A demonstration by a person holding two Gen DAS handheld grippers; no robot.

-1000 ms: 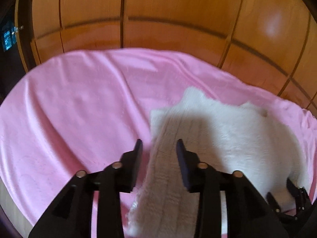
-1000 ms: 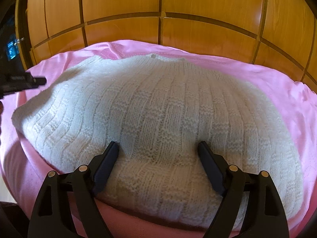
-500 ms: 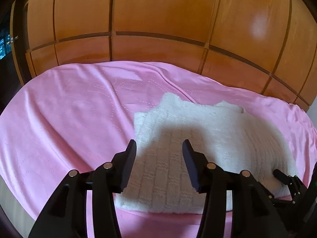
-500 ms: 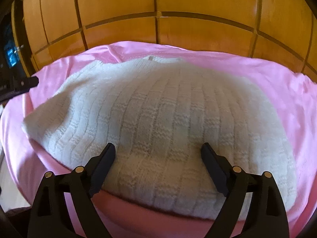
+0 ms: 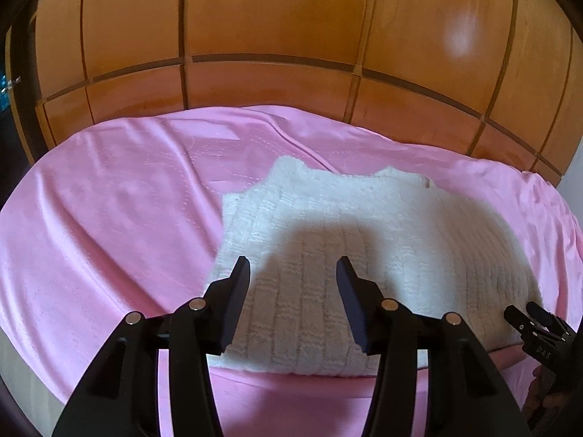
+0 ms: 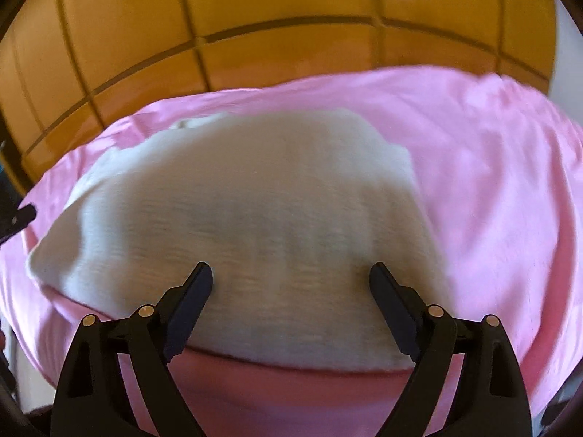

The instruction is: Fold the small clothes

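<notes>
Both tongs hang released with nothing between their jaws: the left tongs [image 5: 293, 273] over the near left part of the white knitted sweater [image 5: 364, 255], the right tongs [image 6: 291, 280] over its near hem, probably freed to pick the next fold's edge. The sweater lies flat, seemingly partly folded, on the pink bedsheet [image 5: 109, 218], near the wooden panelled headboard [image 5: 273, 36].

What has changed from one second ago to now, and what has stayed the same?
The left gripper let go of the white sweater, opened its jaws and backed away. The right gripper swung sideways, jaws wide. The sweater stays folded on the pink sheet.
</notes>
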